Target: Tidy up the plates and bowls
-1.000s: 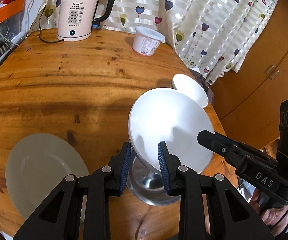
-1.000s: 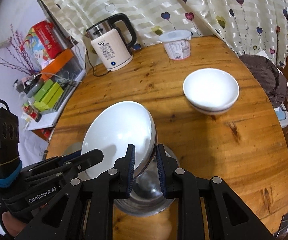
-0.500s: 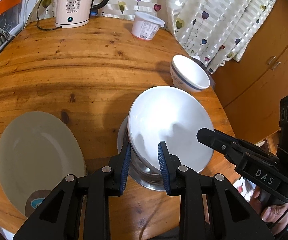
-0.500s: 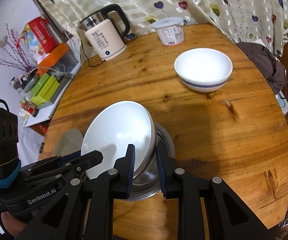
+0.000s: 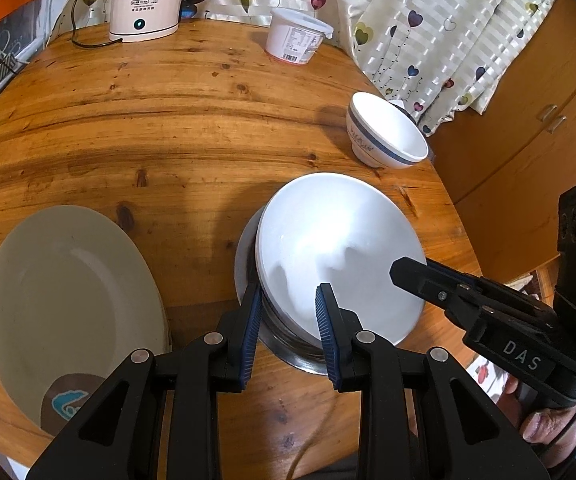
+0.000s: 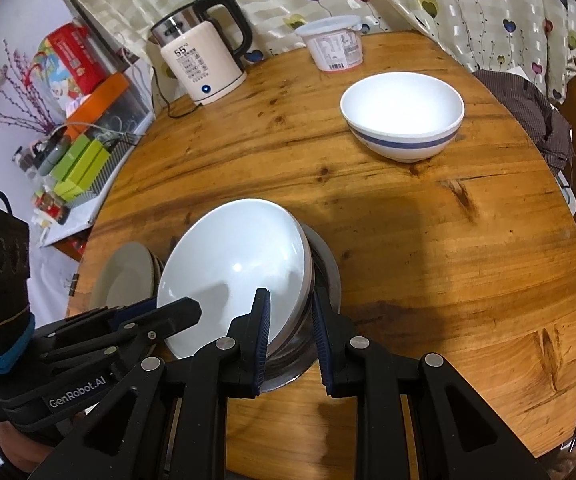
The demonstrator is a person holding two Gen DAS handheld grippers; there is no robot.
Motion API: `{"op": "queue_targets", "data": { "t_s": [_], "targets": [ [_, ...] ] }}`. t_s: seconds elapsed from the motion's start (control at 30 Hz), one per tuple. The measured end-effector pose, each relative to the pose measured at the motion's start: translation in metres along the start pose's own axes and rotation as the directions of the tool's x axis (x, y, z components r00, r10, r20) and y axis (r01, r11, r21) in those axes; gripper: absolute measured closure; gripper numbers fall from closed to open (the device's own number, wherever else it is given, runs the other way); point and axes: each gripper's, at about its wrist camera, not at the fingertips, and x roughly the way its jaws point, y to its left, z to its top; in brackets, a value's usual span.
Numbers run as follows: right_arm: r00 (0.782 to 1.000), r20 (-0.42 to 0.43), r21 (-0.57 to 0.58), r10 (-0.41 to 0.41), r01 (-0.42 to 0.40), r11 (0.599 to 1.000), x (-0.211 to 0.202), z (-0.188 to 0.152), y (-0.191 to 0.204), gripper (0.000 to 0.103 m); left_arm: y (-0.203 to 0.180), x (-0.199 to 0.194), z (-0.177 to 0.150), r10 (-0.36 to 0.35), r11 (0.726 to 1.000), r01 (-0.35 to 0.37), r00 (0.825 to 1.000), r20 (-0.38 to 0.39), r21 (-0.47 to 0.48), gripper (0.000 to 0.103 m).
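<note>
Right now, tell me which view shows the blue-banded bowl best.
The right wrist view: the blue-banded bowl sits large and whole, its band and inside both visible. The left wrist view shows the same bowl smaller, near the table's far edge.

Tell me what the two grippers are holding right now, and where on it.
Both hold the stacked shallow white dishes over a steel bowl: left gripper and right gripper each clamp the rim at opposite sides.

White bowl [image 5: 340, 248] tilted inside steel bowl [image 5: 288, 344]; grey plate [image 5: 68, 308] beside.
</note>
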Motion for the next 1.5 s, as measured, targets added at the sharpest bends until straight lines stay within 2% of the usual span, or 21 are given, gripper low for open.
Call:
{"op": "queue_targets", "data": {
  "t_s": [0.73,1.5],
  "targets": [
    [1.000,0.002,-0.022,-0.011,0.011,1.000,0.000,-0.003,0.004,0.080,-0.002,-0.003,0.000,0.030,0.999,-0.030,1.000,0.005,0.018,0.074],
    [0.998,0.060,-0.031,0.007,-0.005,1.000,-0.024,0.001,0.003,0.078,-0.010,-0.033,0.007,0.059,0.996,-0.065,0.992,0.110,0.054,0.074]
  ]
}}
